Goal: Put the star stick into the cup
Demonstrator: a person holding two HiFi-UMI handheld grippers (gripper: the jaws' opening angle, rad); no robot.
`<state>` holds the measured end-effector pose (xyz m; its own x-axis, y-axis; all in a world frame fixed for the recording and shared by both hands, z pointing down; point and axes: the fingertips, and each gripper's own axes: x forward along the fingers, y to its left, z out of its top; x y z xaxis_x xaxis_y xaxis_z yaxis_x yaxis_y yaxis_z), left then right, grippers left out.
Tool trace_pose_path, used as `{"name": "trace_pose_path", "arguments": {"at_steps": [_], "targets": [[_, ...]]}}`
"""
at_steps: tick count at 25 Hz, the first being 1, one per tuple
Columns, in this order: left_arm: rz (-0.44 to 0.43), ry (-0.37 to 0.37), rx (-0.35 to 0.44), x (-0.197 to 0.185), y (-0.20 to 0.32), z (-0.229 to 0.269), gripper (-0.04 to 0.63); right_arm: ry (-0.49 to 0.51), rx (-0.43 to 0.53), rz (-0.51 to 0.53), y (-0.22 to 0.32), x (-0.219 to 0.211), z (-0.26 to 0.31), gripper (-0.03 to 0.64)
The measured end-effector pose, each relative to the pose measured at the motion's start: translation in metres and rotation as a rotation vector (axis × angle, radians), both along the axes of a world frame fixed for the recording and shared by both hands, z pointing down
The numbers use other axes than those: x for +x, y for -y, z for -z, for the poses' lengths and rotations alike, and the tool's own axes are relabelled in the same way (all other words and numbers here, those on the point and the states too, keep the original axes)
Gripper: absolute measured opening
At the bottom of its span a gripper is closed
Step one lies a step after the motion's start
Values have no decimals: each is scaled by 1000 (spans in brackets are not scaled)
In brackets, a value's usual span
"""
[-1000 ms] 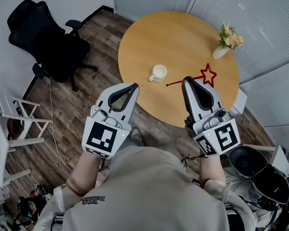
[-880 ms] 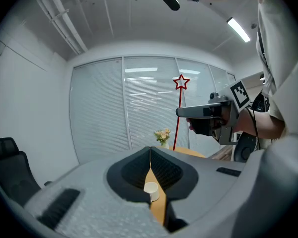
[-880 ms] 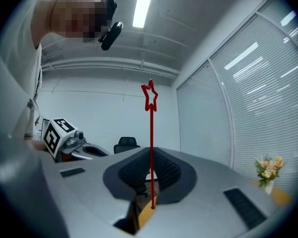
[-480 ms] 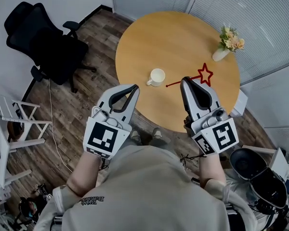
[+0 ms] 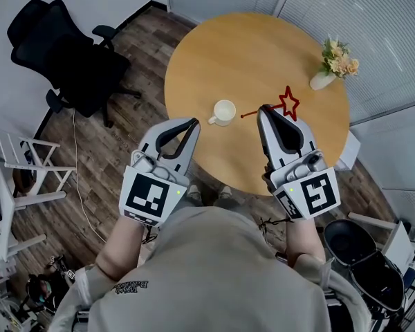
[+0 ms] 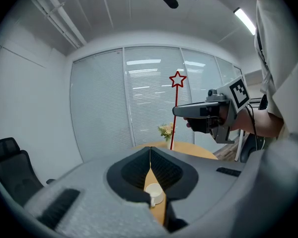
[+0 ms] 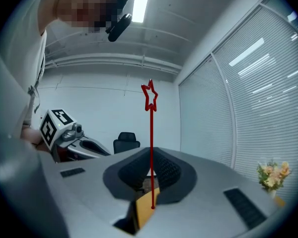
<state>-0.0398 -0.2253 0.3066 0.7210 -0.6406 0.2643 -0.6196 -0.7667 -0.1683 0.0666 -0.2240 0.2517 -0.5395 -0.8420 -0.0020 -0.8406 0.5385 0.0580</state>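
Red and thin, the star stick (image 7: 151, 128) is pinched in your right gripper (image 5: 265, 109), whose jaws are pressed together on the shaft close to its plain end. In the right gripper view the stick rises straight out of the jaws toward 12 o'clock, with the outlined star at the top. In the head view it crosses the gripper's tip above the bench (image 5: 263, 47). The star sits at about 2 o'clock from the tip, and the short plain end pokes out at 9 o'clock.

The cup (image 5: 225, 111) is white and upright, its handle turned to 8 o'clock. It stands on the round wooden bench, roughly 8 o'clock from the bench's centre. The stick's plain end shows just beside the cup, at the cup's 3 o'clock, and is not in it.

Your left gripper (image 5: 192, 123) hangs at about 7 o'clock from the cup, over the near edge of the bench. Its jaws are closed tip to tip and grip nothing. In the left gripper view the cup appears through the slit below the meeting tips, and your right gripper shows at 1 o'clock, holding the stick upright.

A vase of flowers (image 5: 335, 62) stands near the bench's rim at 2 o'clock. A black office chair (image 5: 62, 57) stands on the wood floor at 9 o'clock from the bench.
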Motion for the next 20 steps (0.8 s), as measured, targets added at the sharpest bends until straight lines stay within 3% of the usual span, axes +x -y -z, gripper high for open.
{"name": "trace_pose_path", "arguments": {"at_steps": [9,20], "targets": [[-19,12,42,24,40,2,23,8,12,22,33,4,-2,35],[-19,38,-34,31,72,-38,23,13,-80,45,81,-8,-50,35]]}}
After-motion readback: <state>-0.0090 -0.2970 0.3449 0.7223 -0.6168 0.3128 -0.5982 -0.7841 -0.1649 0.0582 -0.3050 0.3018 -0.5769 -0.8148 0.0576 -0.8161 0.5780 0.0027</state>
